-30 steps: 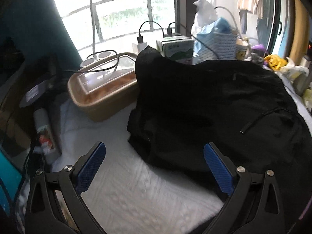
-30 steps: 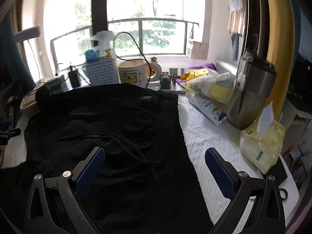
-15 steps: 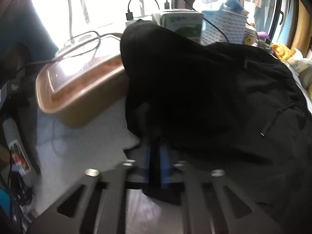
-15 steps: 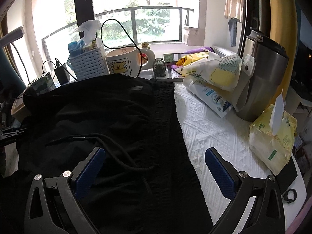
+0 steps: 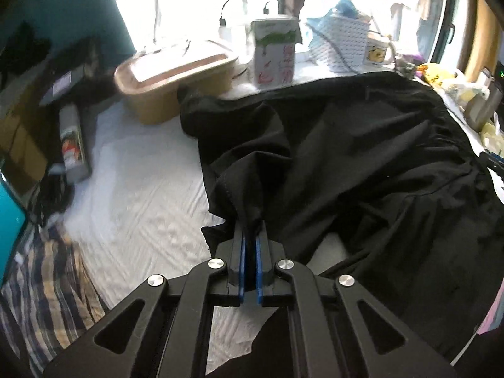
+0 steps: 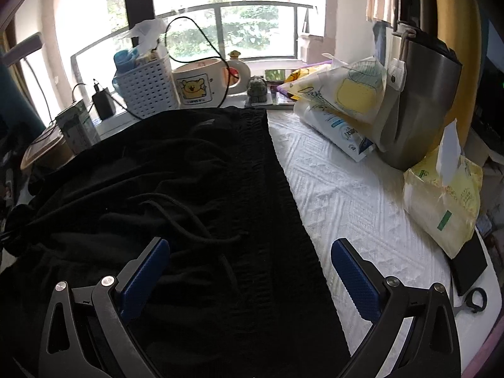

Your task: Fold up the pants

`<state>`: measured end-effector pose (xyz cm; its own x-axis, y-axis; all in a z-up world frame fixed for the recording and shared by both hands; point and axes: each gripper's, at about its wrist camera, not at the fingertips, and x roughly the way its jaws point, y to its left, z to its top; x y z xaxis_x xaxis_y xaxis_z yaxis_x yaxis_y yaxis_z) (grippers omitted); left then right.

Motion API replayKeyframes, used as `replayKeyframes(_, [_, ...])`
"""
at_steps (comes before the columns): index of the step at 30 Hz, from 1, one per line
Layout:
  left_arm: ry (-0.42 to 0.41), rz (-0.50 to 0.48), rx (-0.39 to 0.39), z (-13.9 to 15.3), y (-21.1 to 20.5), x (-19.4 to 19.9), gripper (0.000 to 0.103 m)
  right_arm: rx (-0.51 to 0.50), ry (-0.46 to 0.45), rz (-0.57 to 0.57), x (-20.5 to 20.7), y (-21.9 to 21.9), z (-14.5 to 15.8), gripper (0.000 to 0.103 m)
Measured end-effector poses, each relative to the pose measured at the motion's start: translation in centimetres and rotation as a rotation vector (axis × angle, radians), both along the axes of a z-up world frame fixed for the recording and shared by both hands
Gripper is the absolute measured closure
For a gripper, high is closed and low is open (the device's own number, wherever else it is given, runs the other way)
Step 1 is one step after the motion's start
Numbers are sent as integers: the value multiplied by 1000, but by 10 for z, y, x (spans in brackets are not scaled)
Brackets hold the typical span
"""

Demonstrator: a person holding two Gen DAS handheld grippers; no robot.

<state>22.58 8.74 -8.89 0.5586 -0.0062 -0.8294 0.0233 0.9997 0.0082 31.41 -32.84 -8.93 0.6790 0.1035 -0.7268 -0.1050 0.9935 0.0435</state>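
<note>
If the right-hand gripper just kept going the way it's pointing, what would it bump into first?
Most likely the black fabric pants: the open right gripper points down at their drawstring and elastic waistband, with nothing between. How far off they lie is unclear.

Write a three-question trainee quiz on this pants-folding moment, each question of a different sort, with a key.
1. True or false: the left gripper is shut on a bunched edge of the black fabric pants.
2. Which lies between the open fingers of the right gripper? A) yellow tissue pack B) the pants' elastic waistband C) white perforated basket
3. Fill in: the pants lie on a ____ textured cloth.

Key: 1 true; 2 B; 3 white.
</note>
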Motion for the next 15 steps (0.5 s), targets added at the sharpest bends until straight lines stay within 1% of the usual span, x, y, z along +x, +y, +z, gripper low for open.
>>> replayKeyframes(1, [7,5,-5,-3,-5,10,96,-2,-5,9,-2,0,3,0])
replayKeyframes(2, [5,9,-19,-2,-4,12,96,-4,-13,14,-5,-1,6,0])
replayKeyframes(4, [-6,21,-41,2,2,8,91,-10,-29,13,-12,-2,10,0])
replayKeyframes(5, [-23,31,-39,7,8,-1,82,-12,-35,9,-15,-5,13,0])
replayKeyframes(6, [-49,45,-32,13,12,-9,70,-13,-41,4,-18,-8,14,0])
replayKeyframes(8, [-80,57,-45,21,15,-17,63,-16,-50,-6,-25,-14,17,0])
replayKeyframes(11, [-94,53,-72,30,22,-38,58,-19,-66,-24,-39,-23,19,0])
replayKeyframes(12, [-91,55,-73,30,24,-50,58,-20,-70,-28,-41,-25,20,0])
replayKeyframes(13, [-87,56,-76,28,21,-53,58,-21,-74,-31,-45,-27,20,0])
replayKeyframes(15, [-69,44,-107,24,17,-68,57,-26,-83,-39,-53,-29,21,0])
